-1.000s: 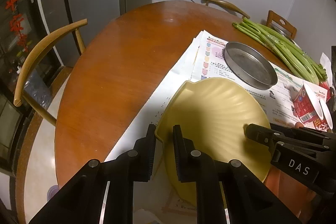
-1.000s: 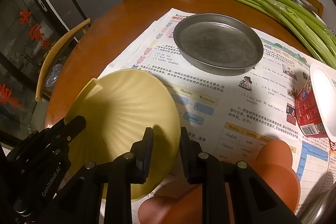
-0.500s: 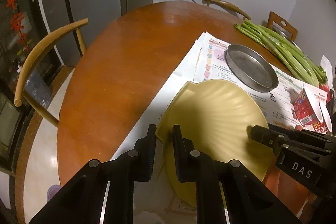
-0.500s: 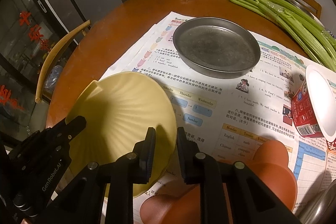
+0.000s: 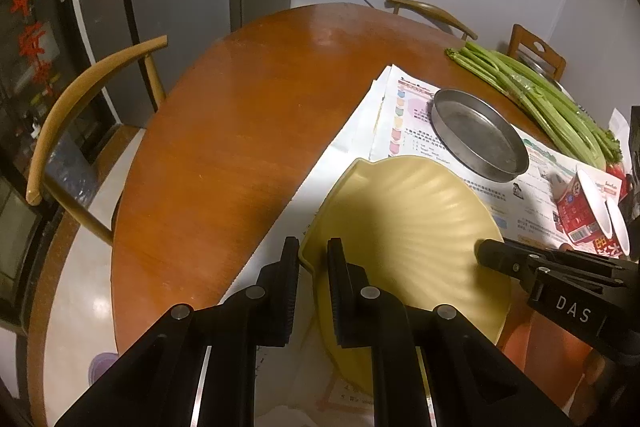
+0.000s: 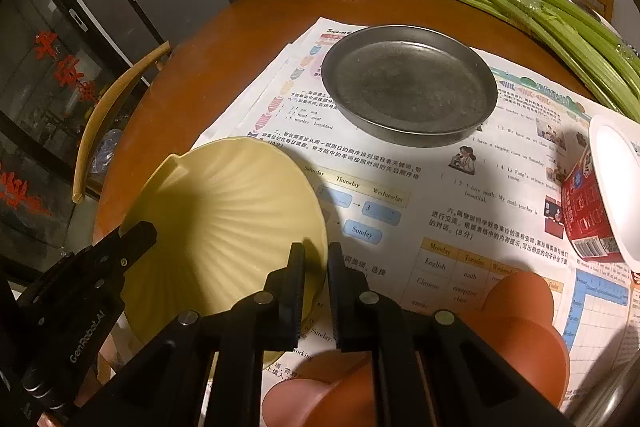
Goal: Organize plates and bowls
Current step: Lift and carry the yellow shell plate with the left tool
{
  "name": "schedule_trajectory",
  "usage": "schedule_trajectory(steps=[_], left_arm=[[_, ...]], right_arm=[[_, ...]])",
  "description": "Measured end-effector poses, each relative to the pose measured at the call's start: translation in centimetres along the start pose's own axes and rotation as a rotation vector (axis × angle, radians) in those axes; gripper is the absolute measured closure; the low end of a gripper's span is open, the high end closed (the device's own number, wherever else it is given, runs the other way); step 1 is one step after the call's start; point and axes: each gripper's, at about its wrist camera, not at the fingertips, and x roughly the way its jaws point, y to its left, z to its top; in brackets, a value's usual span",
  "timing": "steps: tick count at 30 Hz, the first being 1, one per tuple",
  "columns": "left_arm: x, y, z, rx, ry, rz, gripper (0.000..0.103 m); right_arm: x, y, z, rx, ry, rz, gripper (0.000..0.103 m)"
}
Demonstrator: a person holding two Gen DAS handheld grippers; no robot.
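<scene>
A pale yellow shell-shaped plate (image 5: 404,227) is held tilted above the papers; it also shows in the right wrist view (image 6: 224,219). My left gripper (image 5: 313,261) is shut on its left rim. My right gripper (image 6: 316,267) is shut on its right rim. A round metal plate (image 6: 408,87) lies on the papers beyond, also in the left wrist view (image 5: 478,135). An orange shell-shaped plate (image 6: 516,331) lies under my right gripper.
Printed papers (image 6: 460,195) cover the right half of the round wooden table (image 5: 224,147). Green celery stalks (image 6: 552,15) lie at the far right. A red paper cup (image 6: 600,195) lies on its side. Wooden chairs (image 5: 76,111) ring the table.
Both grippers have lifted and drawn back slightly with the yellow plate between them. The right gripper's jaws have closed tighter on the rim.
</scene>
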Motion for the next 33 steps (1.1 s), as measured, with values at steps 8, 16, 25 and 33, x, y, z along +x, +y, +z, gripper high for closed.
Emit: schedule_trajectory(steps=[8,16,25,33], left_arm=[[-1.8,7.6,-0.5,0.011,0.005,-0.021,0.089],[-3.1,12.8,-0.5,0.011,0.0,-0.038,0.089],[-4.6,17.6,-0.3,-0.028,-0.021,-0.042,0.089],[-4.7,21.1,0.6,0.0,-0.031,-0.024,0.089]], right_arm=[[0.0,0.0,0.1,0.013,0.014,0.025,0.093],[-0.2,0.5,0.5,0.002,0.024,0.029,0.093],[-0.3,2.3,1.7,-0.058,0.034,0.015,0.093],[0.5,2.9,3.1,-0.064,0.065,0.03,0.093]])
